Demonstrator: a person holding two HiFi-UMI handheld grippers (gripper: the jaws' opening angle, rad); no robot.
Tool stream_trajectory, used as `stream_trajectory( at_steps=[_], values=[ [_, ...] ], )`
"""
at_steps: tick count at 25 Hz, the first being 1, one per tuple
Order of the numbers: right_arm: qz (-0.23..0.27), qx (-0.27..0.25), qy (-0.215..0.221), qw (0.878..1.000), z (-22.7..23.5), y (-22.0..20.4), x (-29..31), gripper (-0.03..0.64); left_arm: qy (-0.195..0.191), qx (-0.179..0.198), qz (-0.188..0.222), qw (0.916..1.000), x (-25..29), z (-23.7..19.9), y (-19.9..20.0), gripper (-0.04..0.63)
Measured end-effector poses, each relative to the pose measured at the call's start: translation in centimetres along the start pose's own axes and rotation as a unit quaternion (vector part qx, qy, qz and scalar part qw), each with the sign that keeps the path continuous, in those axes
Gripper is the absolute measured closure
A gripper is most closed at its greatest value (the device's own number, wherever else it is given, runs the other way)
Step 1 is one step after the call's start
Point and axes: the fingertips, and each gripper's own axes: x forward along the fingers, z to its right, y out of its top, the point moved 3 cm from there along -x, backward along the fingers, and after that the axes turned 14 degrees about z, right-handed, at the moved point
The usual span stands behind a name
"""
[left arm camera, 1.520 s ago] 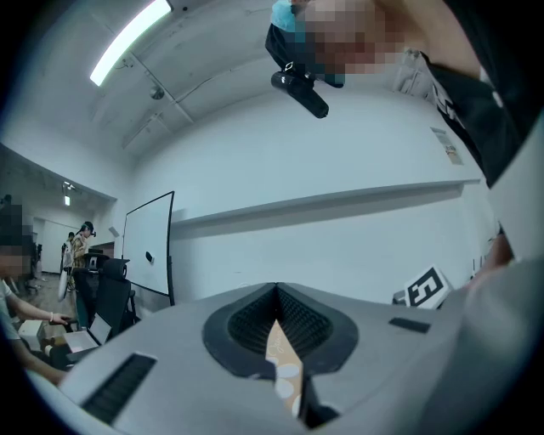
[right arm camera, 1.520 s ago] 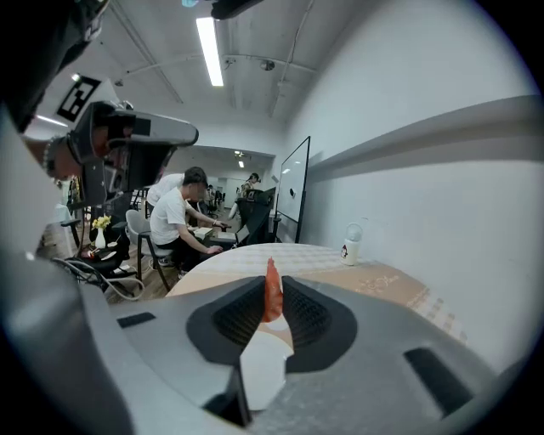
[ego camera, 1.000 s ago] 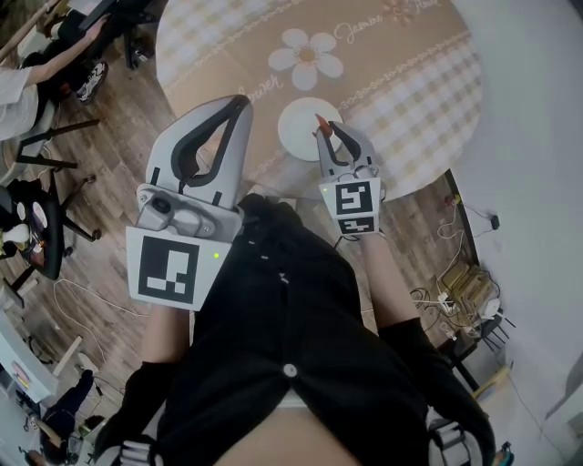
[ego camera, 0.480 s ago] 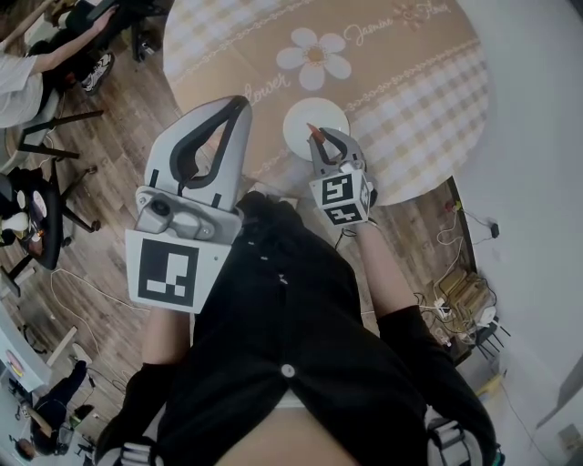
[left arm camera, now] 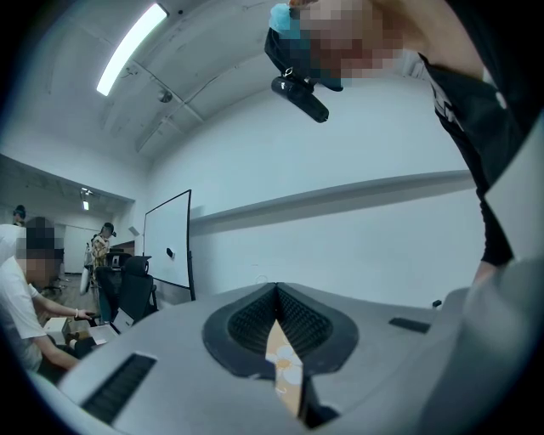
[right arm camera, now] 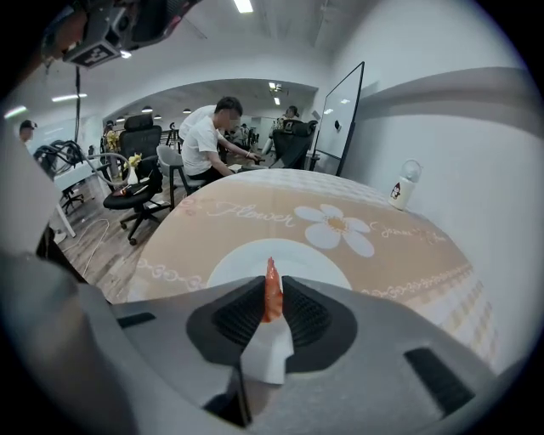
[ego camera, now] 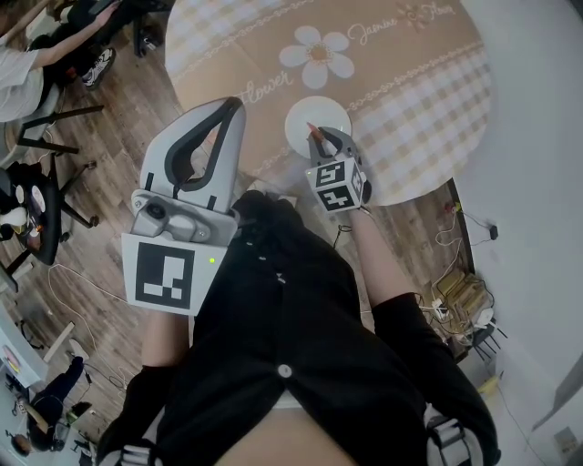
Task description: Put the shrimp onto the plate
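while the shrimp (right arm camera: 271, 293) is sitting pinched between the right gripper's (ego camera: 318, 138) closed jaws, it is hovering over the white plate's (right arm camera: 238, 259) near rim on the flower-print table (ego camera: 410, 91), likely lining up the drop; the left gripper (left arm camera: 276, 297) is idling aside, jaws pressed together, holding nothing.

This is an open-plan office. Beyond the round table (right arm camera: 408, 255) ahead of the right gripper (right arm camera: 272, 293), a person (right arm camera: 208, 140) sits among wheeled office chairs (right arm camera: 136, 183) under ceiling strip lights (right arm camera: 245, 7), with a whiteboard (right arm camera: 348, 106) just right of them. Left of the left gripper (left arm camera: 276, 293), a seated worker (left arm camera: 25, 319) faces a desk.
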Motion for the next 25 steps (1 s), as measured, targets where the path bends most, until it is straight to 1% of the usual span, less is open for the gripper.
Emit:
stream_trajectory(
  at_steps=[7,12,16,21,25],
  values=[
    [-0.022,0.0,0.002,1.0,0.3,-0.9,0.9,0.565,0.003,0.001,-0.002,1.0,-0.3,-0.1,0.0,0.592],
    [-0.03,0.053,-0.003,0.998,0.5,-1.2,1.4,0.565,0.017,-0.006,-0.001,0.9998,-0.4,-0.4,-0.2,0.592],
    [-0.032,0.086,-0.01,0.996,0.7,-1.4,1.6,0.565,0.02,-0.007,-0.001,0.9998,-0.4,-0.5,-0.2,0.592],
    [-0.034,0.099,-0.017,0.994,0.9,-1.6,1.7,0.565,0.021,-0.004,-0.004,0.9998,-0.6,-0.7,-0.3,0.592],
    [-0.024,0.126,-0.026,0.991,1.0,-1.3,1.5,0.561,0.022,-0.006,-0.005,0.9997,-0.8,-0.7,-0.3,0.592]
  ],
)
